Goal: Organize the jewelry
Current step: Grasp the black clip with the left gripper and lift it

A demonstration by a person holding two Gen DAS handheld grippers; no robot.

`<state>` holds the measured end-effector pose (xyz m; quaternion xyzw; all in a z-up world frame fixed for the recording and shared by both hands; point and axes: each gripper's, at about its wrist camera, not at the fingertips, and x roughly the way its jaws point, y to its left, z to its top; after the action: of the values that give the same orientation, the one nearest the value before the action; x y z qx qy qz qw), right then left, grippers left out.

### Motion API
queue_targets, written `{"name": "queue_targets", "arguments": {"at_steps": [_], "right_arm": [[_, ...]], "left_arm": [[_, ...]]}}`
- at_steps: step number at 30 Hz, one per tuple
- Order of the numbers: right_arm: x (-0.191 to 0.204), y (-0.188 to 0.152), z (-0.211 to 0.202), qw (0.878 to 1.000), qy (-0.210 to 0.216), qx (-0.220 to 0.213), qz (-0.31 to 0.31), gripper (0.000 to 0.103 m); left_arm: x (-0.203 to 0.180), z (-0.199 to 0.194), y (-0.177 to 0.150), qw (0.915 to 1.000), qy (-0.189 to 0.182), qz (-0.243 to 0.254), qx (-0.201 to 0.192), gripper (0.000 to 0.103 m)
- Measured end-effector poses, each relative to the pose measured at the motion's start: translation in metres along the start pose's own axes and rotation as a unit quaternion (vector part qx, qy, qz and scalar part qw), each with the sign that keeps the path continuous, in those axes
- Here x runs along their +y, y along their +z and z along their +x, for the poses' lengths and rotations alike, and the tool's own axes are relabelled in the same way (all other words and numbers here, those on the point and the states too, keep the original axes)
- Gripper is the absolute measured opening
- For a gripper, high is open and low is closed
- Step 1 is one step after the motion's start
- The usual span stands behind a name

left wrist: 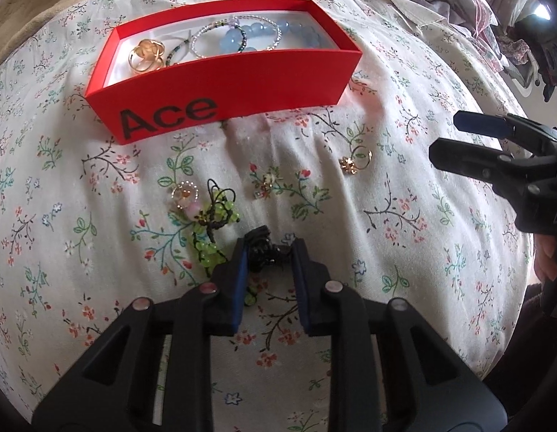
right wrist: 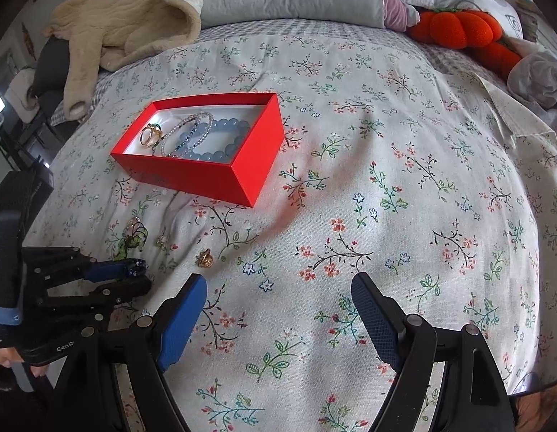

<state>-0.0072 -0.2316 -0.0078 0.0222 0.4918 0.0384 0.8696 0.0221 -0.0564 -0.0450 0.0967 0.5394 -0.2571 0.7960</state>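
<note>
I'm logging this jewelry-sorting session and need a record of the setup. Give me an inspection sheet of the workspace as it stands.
Surface: floral bedsheet, wrinkled.
Job's things: red box open, holding blue bead bracelet, thin bracelets and gold rings; on the sheet, green bead piece, gold ring, two small pieces beside them; black piece.
Clutter: beige garment, orange plush, pillows.
Grippers: left gripper jaws closed on the black piece; right gripper open, empty, above bare sheet.
Cables: nothing seen.
Surroundings: dark furniture at the bed's edge.
</note>
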Motion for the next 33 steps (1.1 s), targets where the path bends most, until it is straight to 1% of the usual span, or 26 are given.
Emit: {"name": "queue_targets", "arguments": {"at_steps": [3, 6, 12, 14, 20, 23, 27, 30, 31, 33], "right_arm": [[-0.003, 0.001, -0.003, 1.0, -0.001, -0.008, 0.002, 0.084], [-0.004, 0.003, -0.005, 1.0, 0.006, -0.017, 0.008, 0.084], [0.009, 0.003, 0.001, 1.0, 0.013, -0.013, 0.003, 0.084], [0.018, 0.002, 0.004, 1.0, 0.021, -0.011, -0.003, 0.084], [0.052, 0.0, 0.013, 0.998, 0.054, 0.003, -0.013, 0.084], [0.073, -0.001, 0.017, 0.997, 0.065, 0.007, -0.037, 0.084], [0.099, -0.004, 0.026, 0.995, 0.07, 0.018, -0.07, 0.083], [0.115, -0.006, 0.035, 0.993, 0.08, 0.029, -0.079, 0.079], [0.121, -0.007, 0.037, 0.992, 0.087, 0.034, -0.081, 0.075], [0.131, -0.007, 0.043, 0.991, 0.095, 0.039, -0.088, 0.074]], "left_arm": [[0.001, -0.005, 0.001, 1.0, -0.003, 0.0, -0.004, 0.025], [0.004, -0.013, -0.001, 0.9999, -0.007, 0.002, -0.011, 0.025], [0.019, -0.033, -0.007, 0.9995, 0.0, -0.009, -0.029, 0.025], [0.027, -0.04, -0.009, 0.9992, 0.002, -0.017, -0.035, 0.025], [0.053, -0.049, -0.015, 0.9977, 0.032, -0.046, -0.039, 0.025], [0.063, -0.051, -0.02, 0.9968, 0.054, -0.046, -0.038, 0.026], [0.077, -0.05, -0.024, 0.9957, 0.065, -0.06, -0.027, 0.025], [0.084, -0.049, -0.027, 0.9951, 0.069, -0.067, -0.021, 0.025], [0.086, -0.049, -0.027, 0.995, 0.07, -0.068, -0.019, 0.025], [0.089, -0.049, -0.028, 0.9948, 0.07, -0.072, -0.018, 0.026]]}}
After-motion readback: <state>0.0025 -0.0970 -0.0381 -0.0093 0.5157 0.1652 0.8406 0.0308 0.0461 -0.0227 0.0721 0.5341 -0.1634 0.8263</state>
